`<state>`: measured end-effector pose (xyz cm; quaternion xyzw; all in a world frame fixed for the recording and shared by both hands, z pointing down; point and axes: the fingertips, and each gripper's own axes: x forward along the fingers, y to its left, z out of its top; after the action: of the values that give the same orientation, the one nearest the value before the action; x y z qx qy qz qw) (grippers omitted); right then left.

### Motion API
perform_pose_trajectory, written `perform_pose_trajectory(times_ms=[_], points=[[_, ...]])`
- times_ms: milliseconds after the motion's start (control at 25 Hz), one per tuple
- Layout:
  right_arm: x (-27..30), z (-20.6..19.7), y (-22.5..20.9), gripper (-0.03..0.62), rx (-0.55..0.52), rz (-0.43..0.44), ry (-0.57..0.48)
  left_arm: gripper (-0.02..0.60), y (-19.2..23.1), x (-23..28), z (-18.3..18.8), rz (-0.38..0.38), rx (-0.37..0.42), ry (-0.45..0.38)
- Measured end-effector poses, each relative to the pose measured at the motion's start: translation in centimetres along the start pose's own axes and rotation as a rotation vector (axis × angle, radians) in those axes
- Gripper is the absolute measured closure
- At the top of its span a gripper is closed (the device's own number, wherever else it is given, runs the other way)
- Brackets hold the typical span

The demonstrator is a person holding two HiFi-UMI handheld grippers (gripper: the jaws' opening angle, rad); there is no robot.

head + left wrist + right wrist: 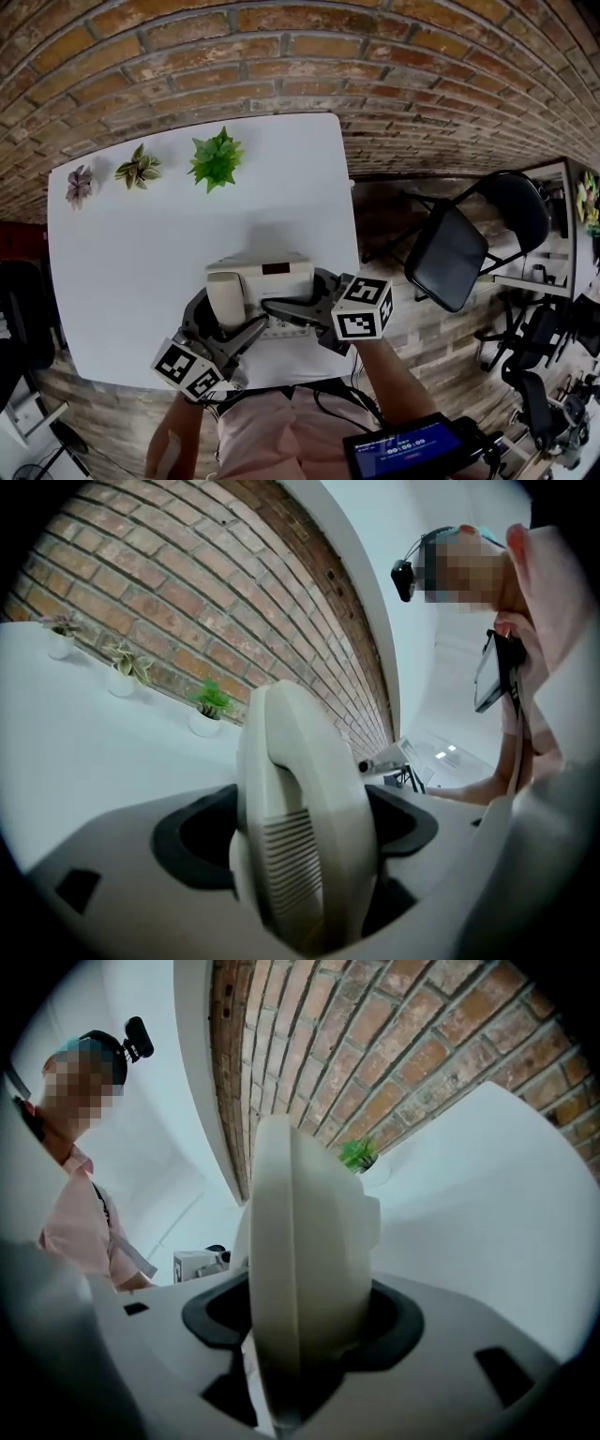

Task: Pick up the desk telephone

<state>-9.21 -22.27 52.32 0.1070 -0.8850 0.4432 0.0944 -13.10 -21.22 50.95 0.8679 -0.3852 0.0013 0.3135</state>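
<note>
Cream plastic desk telephone [260,281] is sitting at the white bench's [131,253] near edge, long axis crosswise. Left hand-held gripper [231,321] and right hand-held gripper [283,314] are flanking it equally close, jaws closing around its ends, not yet clamping.

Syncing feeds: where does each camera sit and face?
Head view: on the person's head, steeply down at the white table; forearms, left gripper, right gripper show.
Left gripper view: on that gripper, across the desk telephone between its closing jaws; pink shirt right.
Right gripper view: mirrored, jaws closing around the telephone; shirt left.
Shared: both gripper views show the green plant.
</note>
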Motion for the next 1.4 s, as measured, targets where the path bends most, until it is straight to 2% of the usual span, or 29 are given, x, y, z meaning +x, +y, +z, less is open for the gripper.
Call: perform_pose_trajectory(times_ms=[400,880,1160,1400], points=[[-2.0,4.3,5.7,0.338,-0.097,0.017,-0.019,0.152,-4.0,-1.9,5.3,0.024,0.024,-0.038],[-7.2,9.8,14.8,0.338,-0.24,0.007,-0.095,0.158,-12.3,-3.9,13.1,-0.002,0.138,-0.056],[-9.8,10.7,18.0,0.338,-0.318,-0.012,-0.108,0.163,-15.8,-4.6,14.7,-0.02,0.156,-0.079],[-11.0,10.4,19.1,0.339,-0.332,-0.002,-0.113,0.164,-17.4,-5.0,14.7,-0.011,0.163,-0.084]])
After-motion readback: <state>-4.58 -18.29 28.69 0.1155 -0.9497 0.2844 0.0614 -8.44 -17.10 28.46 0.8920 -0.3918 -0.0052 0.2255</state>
